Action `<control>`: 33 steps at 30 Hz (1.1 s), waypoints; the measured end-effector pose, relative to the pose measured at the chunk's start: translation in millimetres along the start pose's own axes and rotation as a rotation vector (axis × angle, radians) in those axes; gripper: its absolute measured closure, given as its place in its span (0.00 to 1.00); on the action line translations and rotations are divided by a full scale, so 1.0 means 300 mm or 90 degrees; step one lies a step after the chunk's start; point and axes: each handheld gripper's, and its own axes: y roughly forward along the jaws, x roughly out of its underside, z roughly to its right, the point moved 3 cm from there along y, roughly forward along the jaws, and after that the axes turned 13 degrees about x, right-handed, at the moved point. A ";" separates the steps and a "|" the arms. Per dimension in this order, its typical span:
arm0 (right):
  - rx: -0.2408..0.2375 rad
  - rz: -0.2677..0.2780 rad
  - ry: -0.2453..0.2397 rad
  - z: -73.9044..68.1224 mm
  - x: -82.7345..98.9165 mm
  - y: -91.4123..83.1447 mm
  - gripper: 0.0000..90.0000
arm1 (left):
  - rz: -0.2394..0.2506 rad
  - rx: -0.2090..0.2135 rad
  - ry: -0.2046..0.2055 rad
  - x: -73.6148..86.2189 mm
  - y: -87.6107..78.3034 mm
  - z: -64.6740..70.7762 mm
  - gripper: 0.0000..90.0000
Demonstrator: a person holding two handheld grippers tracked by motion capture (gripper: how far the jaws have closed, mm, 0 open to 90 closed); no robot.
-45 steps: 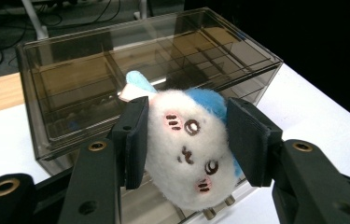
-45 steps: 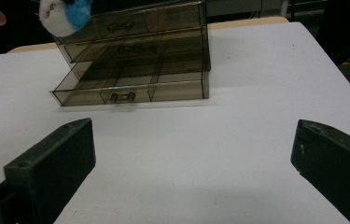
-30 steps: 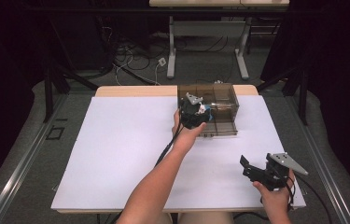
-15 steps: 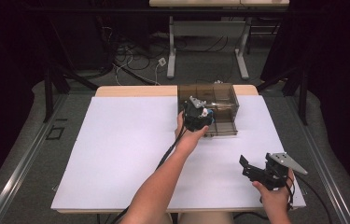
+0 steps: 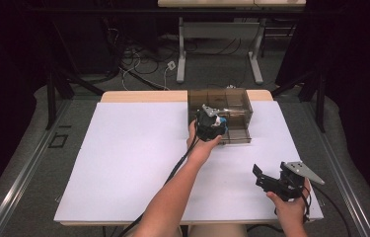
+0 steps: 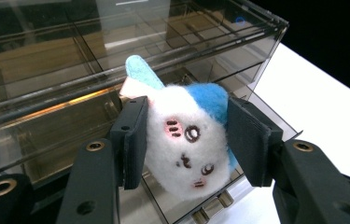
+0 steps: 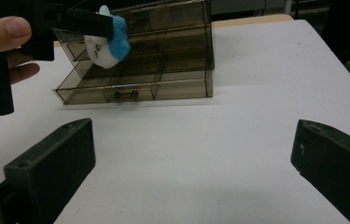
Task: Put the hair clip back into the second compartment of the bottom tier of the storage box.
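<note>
Your left gripper (image 6: 186,140) is clamped on a small white plush toy with a blue cap (image 6: 186,135), its pads pressing both sides of the face. Just beyond and below that gripper sits the smoky clear drawer organizer (image 5: 232,106), its bottom drawer (image 7: 130,91) pulled out under the toy. Your right gripper (image 5: 266,181) hovers over the white bench (image 5: 123,163), well apart from the organizer, jaws wide apart with nothing between them.

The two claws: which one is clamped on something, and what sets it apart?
The left claw, shut on the white-and-blue plush toy over the open drawer; the right claw gapes empty.
</note>
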 end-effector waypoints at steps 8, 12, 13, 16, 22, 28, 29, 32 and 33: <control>-0.001 0.006 0.007 0.000 -0.001 0.002 0.00 | -0.010 -0.008 -0.004 0.020 0.023 0.000 0.63; 0.001 0.011 0.011 -0.001 -0.001 0.005 0.00 | -0.013 -0.007 -0.012 0.027 0.027 0.001 0.61; -0.004 -0.005 0.005 0.002 0.000 -0.001 0.00 | -0.013 -0.008 -0.014 0.027 0.026 0.000 0.60; -0.004 -0.005 0.005 0.002 0.000 0.000 0.00 | -0.019 -0.008 -0.019 0.028 0.022 -0.004 0.55; -0.001 0.011 0.011 -0.001 0.000 0.006 0.00 | -0.012 -0.002 -0.030 0.032 -0.002 -0.015 0.47; -0.006 -0.011 -0.001 0.002 0.002 0.000 0.00 | 0.001 0.007 -0.041 0.031 -0.031 -0.028 0.39; -0.006 -0.011 -0.001 0.002 0.002 0.000 0.00 | 0.005 0.009 -0.042 0.031 -0.036 -0.029 0.37; -0.003 -0.018 0.002 0.000 0.004 0.000 0.00 | 0.010 0.012 -0.042 0.031 -0.052 -0.031 0.35; -0.003 -0.016 0.001 0.000 0.004 0.001 0.00 | 0.013 0.012 -0.041 0.031 -0.058 -0.032 0.34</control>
